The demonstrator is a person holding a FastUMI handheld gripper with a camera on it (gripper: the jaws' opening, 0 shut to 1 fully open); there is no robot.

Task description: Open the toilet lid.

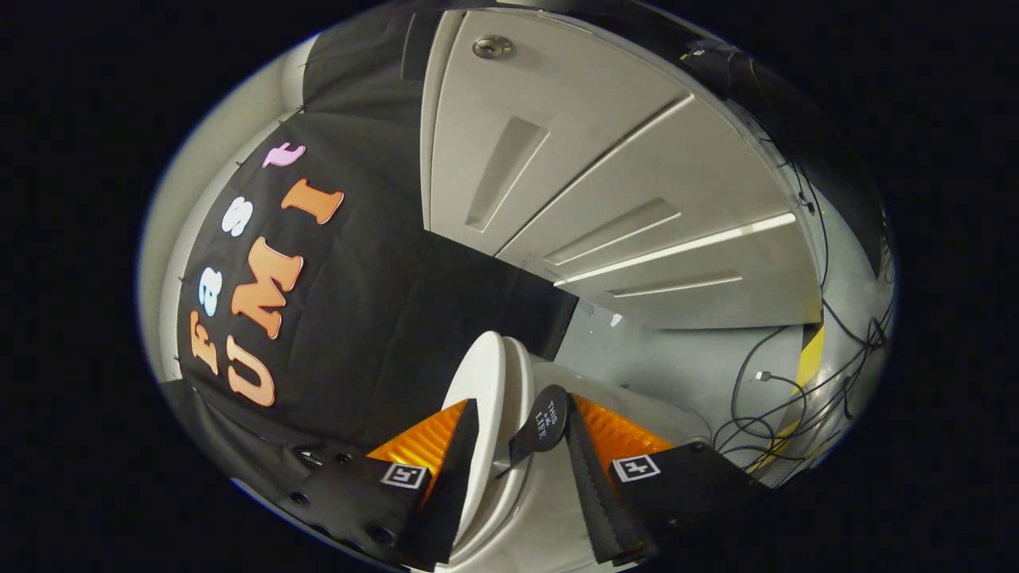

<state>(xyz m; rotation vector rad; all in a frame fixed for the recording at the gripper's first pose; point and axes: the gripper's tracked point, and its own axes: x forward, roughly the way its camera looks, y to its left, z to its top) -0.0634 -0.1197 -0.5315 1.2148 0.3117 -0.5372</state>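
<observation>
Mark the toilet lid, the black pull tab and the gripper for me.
toilet lid (484, 390): gripper view, its white outer face, between the fingers.
black pull tab (548, 418): gripper view, its round end.
gripper (521, 410): gripper view, midway between fingertips, fingers apart around lid.

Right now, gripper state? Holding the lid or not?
Gripper: fingers apart, straddling the raised toilet lid and its black pull tab. Whether both fingers press on either cannot be told.

The gripper (517, 434) is tilted, its two fingers (458, 469) spread either side of the toilet lid's (482, 414) raised edge, neither clearly pressing it.
</observation>
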